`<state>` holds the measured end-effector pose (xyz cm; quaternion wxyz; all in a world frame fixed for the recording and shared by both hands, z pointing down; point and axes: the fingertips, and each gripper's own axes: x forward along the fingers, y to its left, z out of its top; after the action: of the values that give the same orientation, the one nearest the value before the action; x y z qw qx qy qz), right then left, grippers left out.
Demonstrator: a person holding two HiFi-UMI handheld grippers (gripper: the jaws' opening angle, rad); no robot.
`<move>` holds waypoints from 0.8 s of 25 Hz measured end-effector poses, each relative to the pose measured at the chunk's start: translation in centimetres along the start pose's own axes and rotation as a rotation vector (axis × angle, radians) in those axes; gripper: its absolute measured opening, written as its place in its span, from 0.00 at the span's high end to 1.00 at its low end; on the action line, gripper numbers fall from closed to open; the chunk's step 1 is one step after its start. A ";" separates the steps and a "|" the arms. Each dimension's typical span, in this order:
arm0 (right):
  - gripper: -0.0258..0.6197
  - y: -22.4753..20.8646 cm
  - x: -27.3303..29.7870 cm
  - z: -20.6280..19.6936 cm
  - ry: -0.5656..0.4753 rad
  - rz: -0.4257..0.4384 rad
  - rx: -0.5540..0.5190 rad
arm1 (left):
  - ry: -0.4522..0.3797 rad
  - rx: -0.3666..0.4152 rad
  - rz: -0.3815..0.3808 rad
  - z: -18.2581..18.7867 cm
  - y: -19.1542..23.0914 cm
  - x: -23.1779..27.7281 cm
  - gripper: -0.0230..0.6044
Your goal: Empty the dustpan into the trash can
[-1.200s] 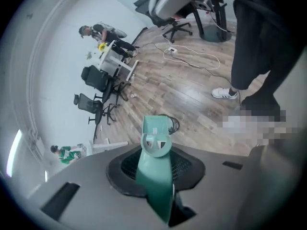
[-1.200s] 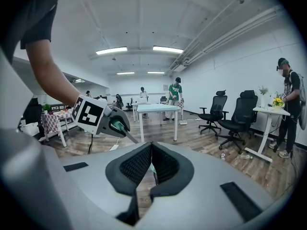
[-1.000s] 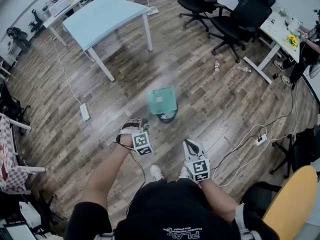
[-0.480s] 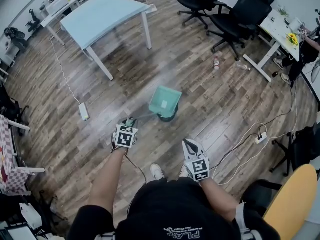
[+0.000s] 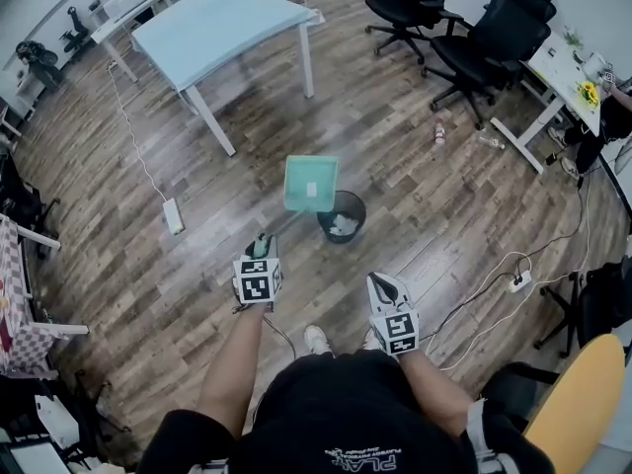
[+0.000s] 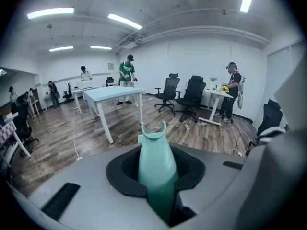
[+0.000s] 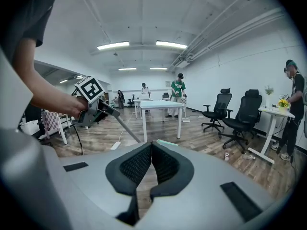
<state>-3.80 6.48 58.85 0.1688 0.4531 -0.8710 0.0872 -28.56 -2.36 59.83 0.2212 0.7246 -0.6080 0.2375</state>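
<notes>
My left gripper [image 5: 261,249] is shut on the teal handle [image 6: 156,169] of the dustpan [image 5: 310,183]. The pan hangs over the wooden floor just up and left of the black trash can [image 5: 342,215], which has pale litter inside. In the left gripper view the handle runs out between the jaws to a forked tip. In the right gripper view the left gripper [image 7: 94,110] shows at the left, its rod slanting down toward the pan's teal edge [image 7: 167,143]. My right gripper [image 5: 386,289] hangs near my body, shut, with nothing between its pads [image 7: 163,164].
A light-blue table [image 5: 212,30] stands at the back left, black office chairs [image 5: 494,33] at the back right. A power strip [image 5: 174,215] with its cable lies on the floor to the left, a bottle [image 5: 439,132] to the right, another strip [image 5: 515,282] farther right. People stand far off.
The left gripper has rolled over and drawn back to the left. The dustpan swung off the trash can's mouth to its upper left, and the can's inside now shows.
</notes>
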 end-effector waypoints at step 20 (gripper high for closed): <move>0.92 -1.1 10.4 4.4 -0.028 -0.049 0.002 | 0.088 -0.031 0.109 -2.0 8.4 5.4 0.81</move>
<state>-9.34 -3.37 58.64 0.1581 0.4758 -0.8617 0.0777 -36.19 -6.67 64.98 0.2455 0.6758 -0.6399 0.2713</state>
